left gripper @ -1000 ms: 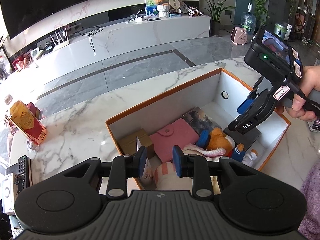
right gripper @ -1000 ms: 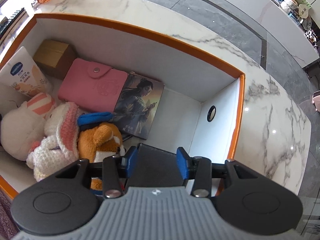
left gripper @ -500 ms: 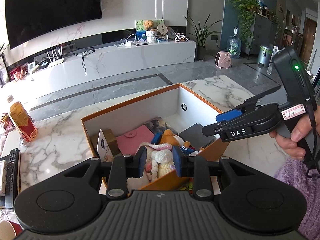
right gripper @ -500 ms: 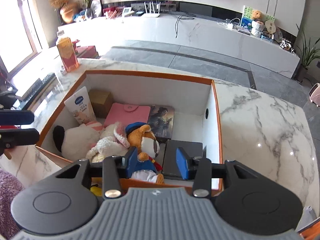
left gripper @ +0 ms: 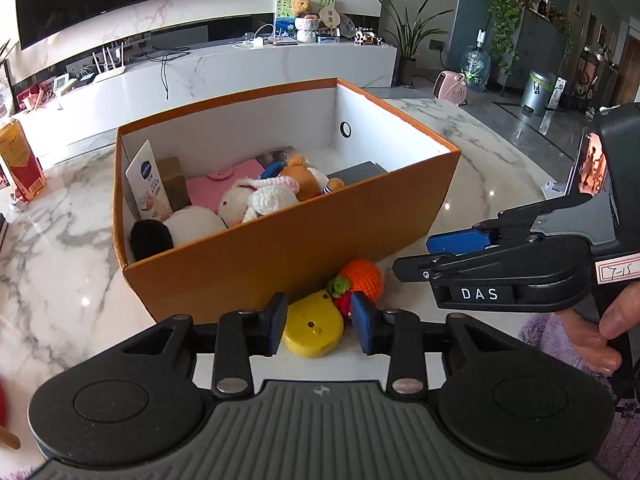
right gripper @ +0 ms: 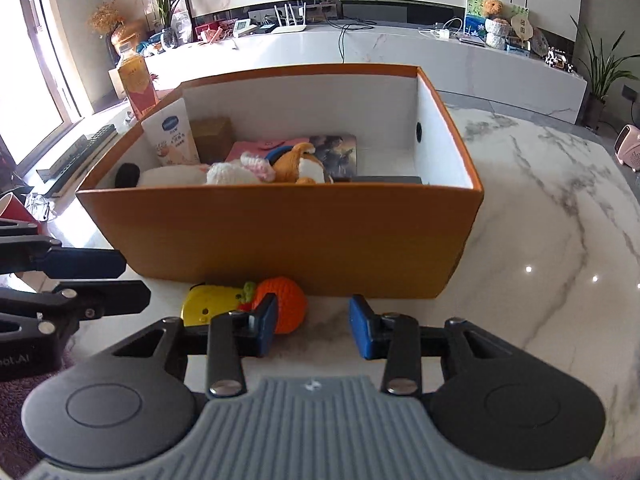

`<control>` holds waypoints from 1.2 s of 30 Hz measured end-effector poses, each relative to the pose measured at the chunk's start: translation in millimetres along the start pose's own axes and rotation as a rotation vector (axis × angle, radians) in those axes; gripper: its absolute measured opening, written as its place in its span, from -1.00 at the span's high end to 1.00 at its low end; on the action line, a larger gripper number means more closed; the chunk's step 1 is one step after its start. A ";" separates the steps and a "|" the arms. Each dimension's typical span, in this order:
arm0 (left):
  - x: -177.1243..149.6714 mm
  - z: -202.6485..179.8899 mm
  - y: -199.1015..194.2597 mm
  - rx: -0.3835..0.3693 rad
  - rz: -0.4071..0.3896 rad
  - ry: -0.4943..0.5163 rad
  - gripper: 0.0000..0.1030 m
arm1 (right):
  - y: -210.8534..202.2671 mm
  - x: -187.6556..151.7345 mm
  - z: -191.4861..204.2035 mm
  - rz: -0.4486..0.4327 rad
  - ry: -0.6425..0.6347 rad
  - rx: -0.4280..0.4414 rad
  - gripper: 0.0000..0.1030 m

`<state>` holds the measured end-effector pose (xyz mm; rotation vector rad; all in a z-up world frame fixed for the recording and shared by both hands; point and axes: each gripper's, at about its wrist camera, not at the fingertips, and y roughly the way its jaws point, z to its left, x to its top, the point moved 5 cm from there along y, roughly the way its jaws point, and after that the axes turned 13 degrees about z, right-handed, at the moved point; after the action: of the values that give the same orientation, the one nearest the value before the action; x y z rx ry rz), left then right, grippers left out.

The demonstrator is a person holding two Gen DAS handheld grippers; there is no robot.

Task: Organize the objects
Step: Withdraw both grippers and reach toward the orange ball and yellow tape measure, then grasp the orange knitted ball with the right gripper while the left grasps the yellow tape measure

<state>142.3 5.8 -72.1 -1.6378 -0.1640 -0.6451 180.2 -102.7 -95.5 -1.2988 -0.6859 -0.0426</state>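
Left gripper [left gripper: 319,329] spread, empty, yellow toy [left gripper: 313,329] just ahead between fingers; right gripper [right gripper: 313,327] spread, orange ball [right gripper: 283,309] beside left finger, box [right gripper: 280,240] behind.

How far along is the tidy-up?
Mostly done: plush toys, pink wallet and cartons sit inside the orange box. Nothing in hand; both tongs, left and right, are open. Left: yellow toy and crocheted orange outside on the table.
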 end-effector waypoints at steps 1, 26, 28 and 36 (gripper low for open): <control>-1.1 -2.1 2.7 0.016 0.006 0.016 0.07 | 2.4 -1.2 1.1 -0.006 -0.005 0.002 0.20; -9.8 -1.7 47.8 0.040 0.113 -0.024 -0.13 | 46.2 -0.6 3.0 -0.040 0.011 0.162 0.18; -10.3 -0.2 52.3 0.046 0.138 -0.036 -0.13 | 48.8 0.9 1.5 -0.033 0.027 0.180 0.15; -11.8 14.2 56.5 0.016 0.166 -0.160 -0.21 | 52.0 1.3 -1.4 -0.015 0.059 0.214 0.18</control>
<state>162.9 11.8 -127.5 -1.6677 -0.1470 -0.3853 202.7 -88.1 -140.1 -1.0836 -0.6317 -0.0187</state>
